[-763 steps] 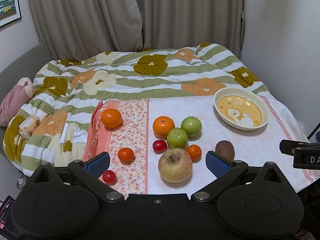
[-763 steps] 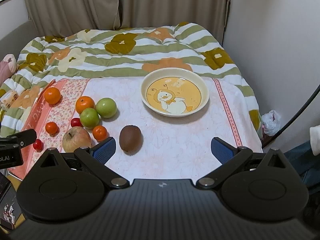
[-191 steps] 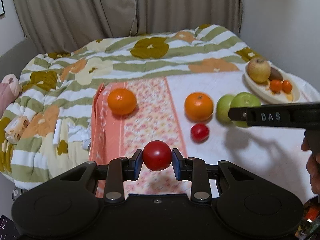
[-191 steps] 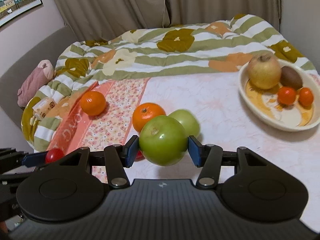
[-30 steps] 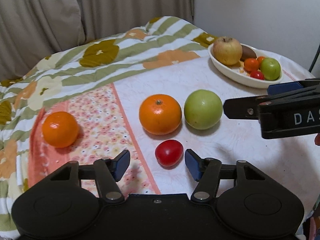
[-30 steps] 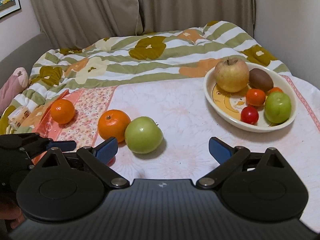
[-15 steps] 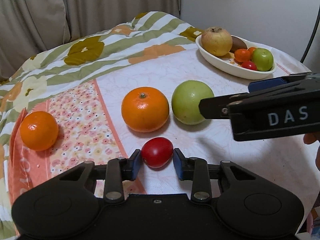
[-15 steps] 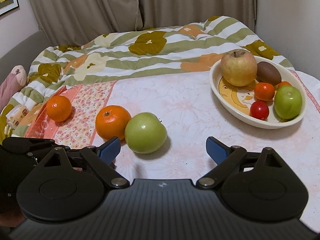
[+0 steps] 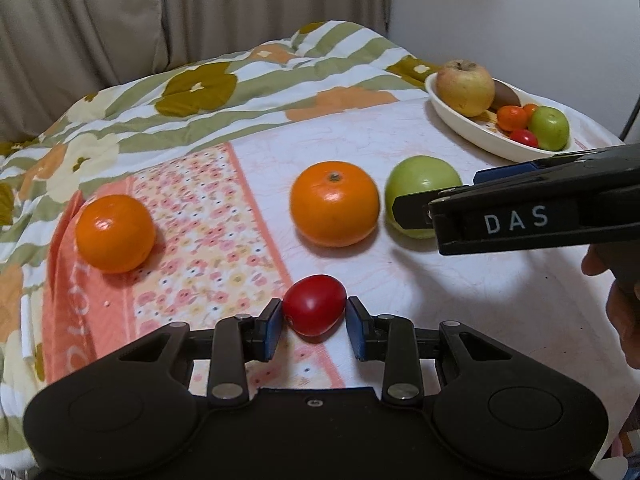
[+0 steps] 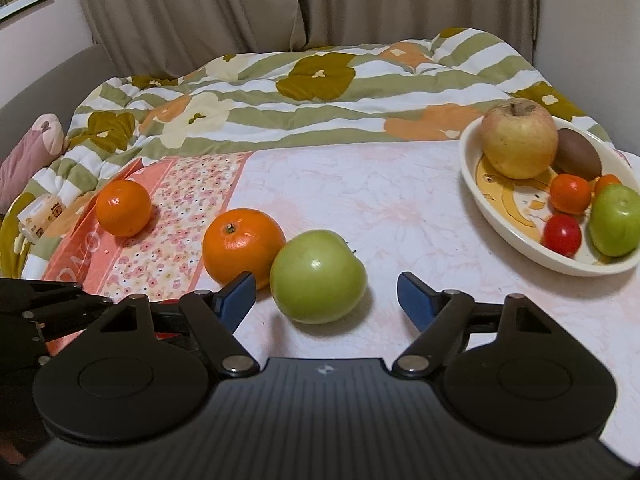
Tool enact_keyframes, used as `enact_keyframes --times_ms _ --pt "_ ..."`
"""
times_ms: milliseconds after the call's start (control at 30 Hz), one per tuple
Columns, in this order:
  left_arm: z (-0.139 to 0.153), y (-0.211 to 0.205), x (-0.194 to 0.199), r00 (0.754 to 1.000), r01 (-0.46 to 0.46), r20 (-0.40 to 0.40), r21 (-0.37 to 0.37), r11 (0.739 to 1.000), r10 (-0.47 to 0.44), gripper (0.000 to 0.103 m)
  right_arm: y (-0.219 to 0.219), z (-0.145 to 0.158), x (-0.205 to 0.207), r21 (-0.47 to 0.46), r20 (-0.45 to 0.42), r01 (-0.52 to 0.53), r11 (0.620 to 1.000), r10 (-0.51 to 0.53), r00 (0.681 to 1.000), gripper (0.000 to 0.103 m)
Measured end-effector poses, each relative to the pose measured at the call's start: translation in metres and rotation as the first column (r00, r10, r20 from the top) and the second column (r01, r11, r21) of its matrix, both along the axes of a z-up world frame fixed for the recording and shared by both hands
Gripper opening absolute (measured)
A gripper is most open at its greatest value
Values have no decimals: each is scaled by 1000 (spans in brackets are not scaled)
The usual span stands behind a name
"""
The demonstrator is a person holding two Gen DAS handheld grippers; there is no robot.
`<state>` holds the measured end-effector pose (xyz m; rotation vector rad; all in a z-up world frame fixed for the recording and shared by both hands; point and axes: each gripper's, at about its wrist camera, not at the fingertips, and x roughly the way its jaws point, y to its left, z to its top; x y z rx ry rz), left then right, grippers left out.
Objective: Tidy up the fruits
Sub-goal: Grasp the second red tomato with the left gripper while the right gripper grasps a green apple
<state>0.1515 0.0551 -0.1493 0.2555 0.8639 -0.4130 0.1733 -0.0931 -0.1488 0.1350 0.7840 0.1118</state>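
Fruit sorting is partly done: the white bowl [image 10: 512,236] already carries a yellow apple [image 10: 519,144], a kiwi [image 10: 578,154], small oranges, a red tomato and a green apple [image 10: 616,220]. Four pieces lie outside it on the cloth, all on the side of the bowl toward the flowered strip.

My left gripper [image 9: 314,326] has its pads pressed on both flanks of the small red tomato [image 9: 315,305], jaws nearly together; the tomato looks to sit on or just above the cloth, farthest from the bowl along with the far orange [image 9: 115,233]. I judge this grasp complete and ready to lift.

My right gripper [image 10: 326,294] straddles the loose green apple [image 10: 319,277], the loose piece nearest the bowl. Its jaws are closing, the apple lies between them, and neither pad touches it: a gap shows on each side, wider on the bowl side. The large orange [image 10: 243,248] touches or nearly touches the apple on the side away from the bowl, and my finger on that side [image 10: 236,294] stands just in front of it.

Step in hand: paired pick-up of tomato and apple. Next, the right jaws must seat squarely on the apple without nudging the orange; then both pieces need carrying to the bowl, where the free space is small, so I would set them down gently against the fruit already there
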Motion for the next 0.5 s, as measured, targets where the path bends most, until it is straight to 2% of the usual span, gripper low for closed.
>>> enact_keyframes --times_ms 100,333,400,500 --pt "2 4 -1 1000 -16 1 0 1000 16 38 2 -2 4 -2 -6 -15 1000 15 1000 86" --pt "6 10 -4 998 -59 3 -10 998 59 38 -1 -8 11 25 -15 -26 999 26 1000 85" --pt "8 11 -6 998 -68 4 -12 998 68 38 -3 -10 12 35 -22 -33 999 34 999 76" --pt "12 12 -9 997 -81 5 -15 997 81 38 -6 -10 12 58 -24 -50 997 51 998 72"
